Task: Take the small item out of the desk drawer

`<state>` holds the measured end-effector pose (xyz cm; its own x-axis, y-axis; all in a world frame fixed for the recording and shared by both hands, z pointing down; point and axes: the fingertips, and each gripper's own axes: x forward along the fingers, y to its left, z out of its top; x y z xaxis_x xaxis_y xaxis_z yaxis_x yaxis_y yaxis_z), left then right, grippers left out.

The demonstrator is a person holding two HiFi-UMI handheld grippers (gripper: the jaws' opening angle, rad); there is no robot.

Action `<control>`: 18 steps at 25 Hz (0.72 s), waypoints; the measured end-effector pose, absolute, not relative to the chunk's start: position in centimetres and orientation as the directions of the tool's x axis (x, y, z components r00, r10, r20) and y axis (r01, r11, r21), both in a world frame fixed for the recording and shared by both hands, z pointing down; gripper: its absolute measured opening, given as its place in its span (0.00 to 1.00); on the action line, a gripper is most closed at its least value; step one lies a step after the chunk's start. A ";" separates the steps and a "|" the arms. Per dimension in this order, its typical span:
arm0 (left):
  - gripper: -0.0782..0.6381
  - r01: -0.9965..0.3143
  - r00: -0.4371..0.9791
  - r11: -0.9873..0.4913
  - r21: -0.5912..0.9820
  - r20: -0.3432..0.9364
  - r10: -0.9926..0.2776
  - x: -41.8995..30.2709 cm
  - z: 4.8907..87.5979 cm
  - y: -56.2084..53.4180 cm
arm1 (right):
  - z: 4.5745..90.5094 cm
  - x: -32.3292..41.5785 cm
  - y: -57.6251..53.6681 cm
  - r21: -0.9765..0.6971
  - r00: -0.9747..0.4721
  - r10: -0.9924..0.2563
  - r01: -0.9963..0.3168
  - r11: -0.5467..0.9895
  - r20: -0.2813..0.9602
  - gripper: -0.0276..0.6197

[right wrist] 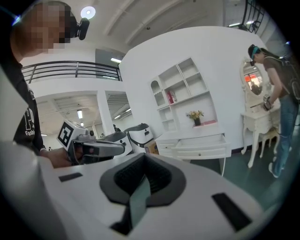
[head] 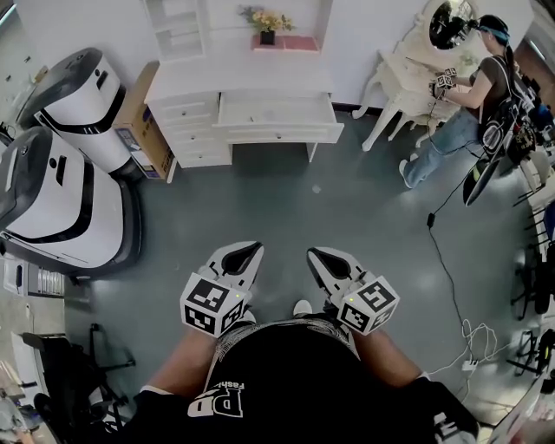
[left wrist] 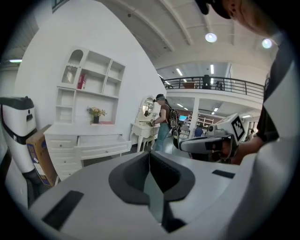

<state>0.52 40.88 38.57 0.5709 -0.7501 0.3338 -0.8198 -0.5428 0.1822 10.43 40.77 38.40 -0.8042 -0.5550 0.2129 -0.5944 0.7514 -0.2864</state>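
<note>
- Two hand-held grippers are held side by side at the person's waist, tips aimed across the floor at the desk, which is out of reach.
- The left gripper has its jaws pressed together on nothing. The right gripper is likewise closed and empty, which looks like a carrying posture for the walk ahead.
- A wide stretch of bare grey floor lies between the person and the desk, and the straight path looks unobstructed.
- Two white machines are parked along the floor's left edge, well clear of that path.
- The desk stands against the far wall with its wide middle drawer pulled out, so no opening step seems needed.
- The small item cannot be made out from here. It is presumably inside that open drawer, too far away and too small to see.
- A box leans at the desk's left end, and flowers sit at the back edge of its top.
- A second person works at a dressing table near the far right corner, apart from this task.
</note>
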 end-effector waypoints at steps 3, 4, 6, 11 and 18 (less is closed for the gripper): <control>0.13 -0.825 0.564 -0.528 0.200 0.336 -0.754 -0.1 38.9 40.8 | 38.6 10.1 40.8 -0.289 -0.803 -0.551 -0.596 0.749 0.227 0.06; 0.13 -0.827 0.562 -0.527 0.197 0.337 -0.755 -0.3 38.9 40.8 | 38.7 10.0 40.8 -0.299 -0.807 -0.546 -0.591 0.749 0.227 0.06; 0.13 -0.828 0.561 -0.527 0.193 0.337 -0.757 -0.7 38.9 41.0 | 38.8 9.6 41.1 -0.321 -0.815 -0.535 -0.580 0.748 0.225 0.06; 0.13 -0.830 0.556 -0.525 0.188 0.330 -0.762 -2.1 39.1 41.4 | 39.0 8.3 41.9 -0.329 -0.815 -0.532 -0.580 0.746 0.230 0.06; 0.13 -0.816 0.576 -0.548 0.183 0.336 -0.746 -4.4 39.5 42.2 | 39.5 6.1 42.9 -0.323 -0.798 -0.552 -0.602 0.730 0.242 0.06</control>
<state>-4.45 42.16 39.47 0.5757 -0.7457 0.3356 -0.8163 -0.5477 0.1835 6.08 42.88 39.48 -0.7982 -0.5515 0.2423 -0.6024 0.7299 -0.3231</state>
